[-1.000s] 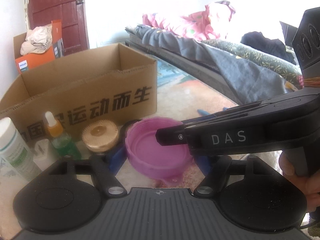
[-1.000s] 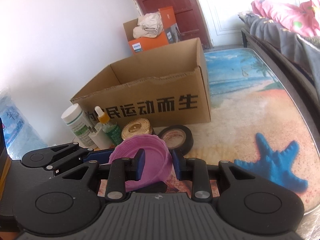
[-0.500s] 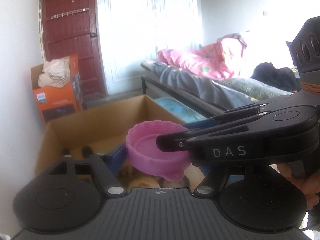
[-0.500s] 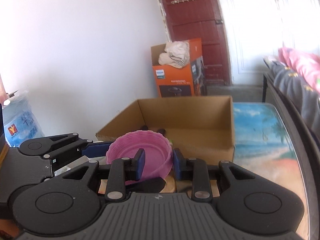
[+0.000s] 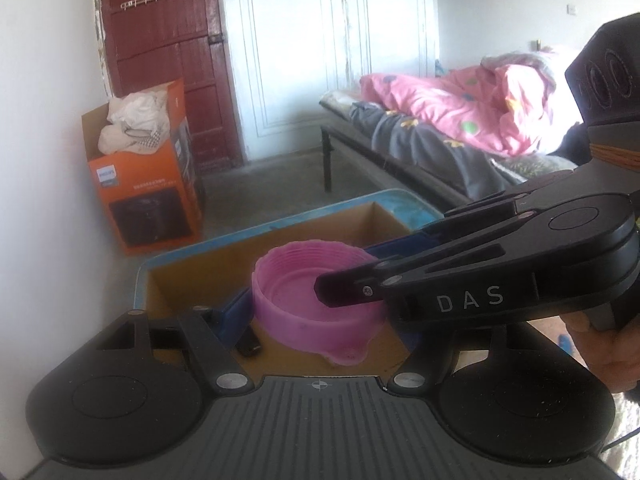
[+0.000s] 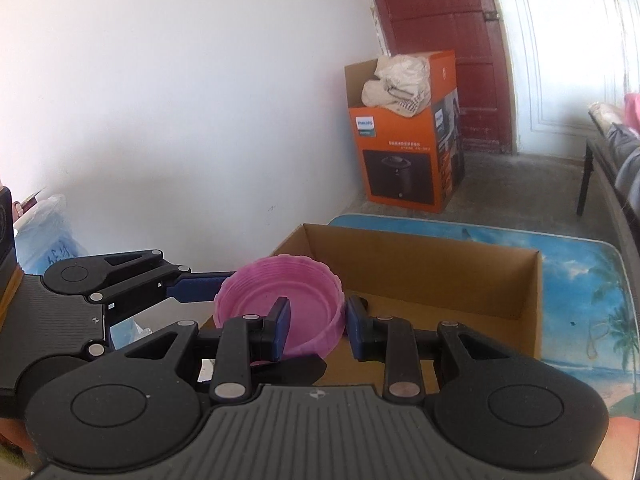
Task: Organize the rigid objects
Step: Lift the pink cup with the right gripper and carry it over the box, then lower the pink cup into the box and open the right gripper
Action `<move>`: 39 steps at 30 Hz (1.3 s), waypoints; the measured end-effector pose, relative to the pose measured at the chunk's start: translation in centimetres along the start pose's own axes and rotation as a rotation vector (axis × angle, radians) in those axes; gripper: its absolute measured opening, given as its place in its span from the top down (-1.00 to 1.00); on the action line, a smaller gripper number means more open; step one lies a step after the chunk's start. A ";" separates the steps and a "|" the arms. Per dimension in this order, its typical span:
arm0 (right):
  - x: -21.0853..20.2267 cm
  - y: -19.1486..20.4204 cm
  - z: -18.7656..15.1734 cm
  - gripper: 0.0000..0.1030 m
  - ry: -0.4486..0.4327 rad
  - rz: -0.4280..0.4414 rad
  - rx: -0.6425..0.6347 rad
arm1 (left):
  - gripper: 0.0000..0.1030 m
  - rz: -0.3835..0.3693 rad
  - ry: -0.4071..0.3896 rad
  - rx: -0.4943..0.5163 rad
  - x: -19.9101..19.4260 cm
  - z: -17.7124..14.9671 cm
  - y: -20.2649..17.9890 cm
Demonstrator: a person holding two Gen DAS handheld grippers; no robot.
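A pink plastic lid (image 5: 304,312) hangs open side up over the open cardboard box (image 5: 192,276). My left gripper (image 5: 320,314) spans the lid's width, its blue left pad (image 5: 236,312) against the lid's side; its right pad is hidden behind the other gripper. My right gripper (image 5: 352,268) reaches in from the right. In the right wrist view my right gripper (image 6: 318,330) straddles the near wall of the lid (image 6: 280,284), one finger inside, one outside. A left finger (image 6: 196,280) touches the lid's left side above the box (image 6: 440,264).
The box stands on a table with a beach print (image 6: 580,280). A small black object (image 5: 248,346) lies inside the box. An orange carton with cloths (image 6: 404,152) stands by the red door. A bed with a pink quilt (image 5: 460,100) runs along the right. A hand (image 5: 600,344) holds the right gripper.
Both grippers rose with the pink lid from the tabletop in front of the box to above its open top. The bottles and tape roll dropped out of view.
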State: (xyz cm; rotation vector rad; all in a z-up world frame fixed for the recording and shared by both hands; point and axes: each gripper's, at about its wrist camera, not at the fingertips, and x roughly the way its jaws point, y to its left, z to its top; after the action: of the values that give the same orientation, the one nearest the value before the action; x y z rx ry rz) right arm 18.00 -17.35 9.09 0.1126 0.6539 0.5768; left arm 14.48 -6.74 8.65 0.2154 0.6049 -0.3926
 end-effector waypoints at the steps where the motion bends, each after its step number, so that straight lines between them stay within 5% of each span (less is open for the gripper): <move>1: 1.2 -0.5 0.5 0.37 0.031 0.007 0.009 | -0.42 0.001 0.031 0.001 1.0 0.3 0.5; 12: 14.2 -6.7 0.4 0.37 0.387 0.118 0.227 | -0.42 -0.059 0.445 -0.090 11.5 -0.2 6.4; 21: 21.0 -7.5 -0.8 0.27 0.648 0.194 0.291 | -0.47 -0.072 0.675 -0.106 15.2 -1.4 8.2; 29: 23.8 -6.5 -1.5 0.15 0.815 0.253 0.259 | -0.64 -0.120 0.750 -0.098 15.3 -1.7 8.0; 39: 24.9 -6.0 -1.2 -0.33 0.774 0.357 0.362 | -0.68 -0.108 0.697 -0.122 13.4 -0.6 7.9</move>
State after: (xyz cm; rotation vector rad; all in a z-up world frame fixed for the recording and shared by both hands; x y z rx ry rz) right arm 36.14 -9.01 -7.05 0.3592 1.5098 0.8473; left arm 27.56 -3.32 0.89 0.2011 1.3268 -0.3807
